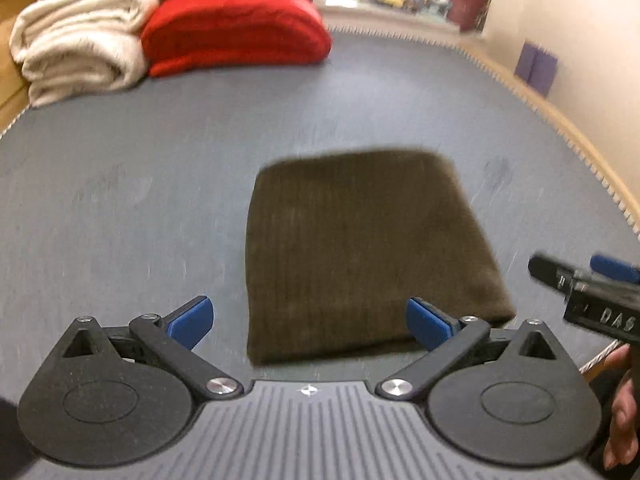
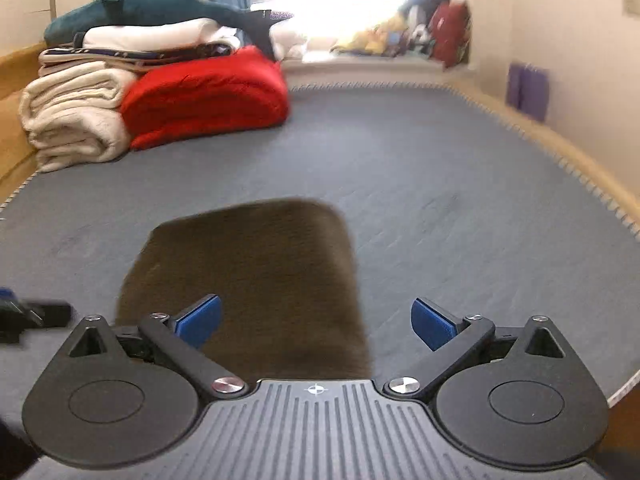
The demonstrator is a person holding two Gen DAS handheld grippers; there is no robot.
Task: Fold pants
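Both of your claws stand wide apart and hold nothing. The left claw [image 1: 310, 322] hovers over the near edge of the pants [image 1: 360, 252], its blue pads [image 1: 192, 322] clear of the cloth. The right claw [image 2: 316, 324] hangs over the near right corner of the same bundle, one pad above the fabric and the other above bare mattress. From the left view you can see the right claw's tip beside the bundle's right edge, apart from it.

The pants lie near the middle of the grey mattress [image 1: 120, 180], close to you and well apart from the folded red blanket [image 1: 236, 28] and the cream blankets [image 1: 80, 40] stacked at the far left. That open stretch seems to be why the folding is done here: nothing crowds the cloth.

The pants look like a compact dark brown rectangle, ribbed like corduroy, with fairly straight sides and rounded far corners. No legs or waistband trail out. The edges are blurred, so you cannot judge small wrinkles. With both claws free and the bundle lying flat, the fold looks finished or nearly so.
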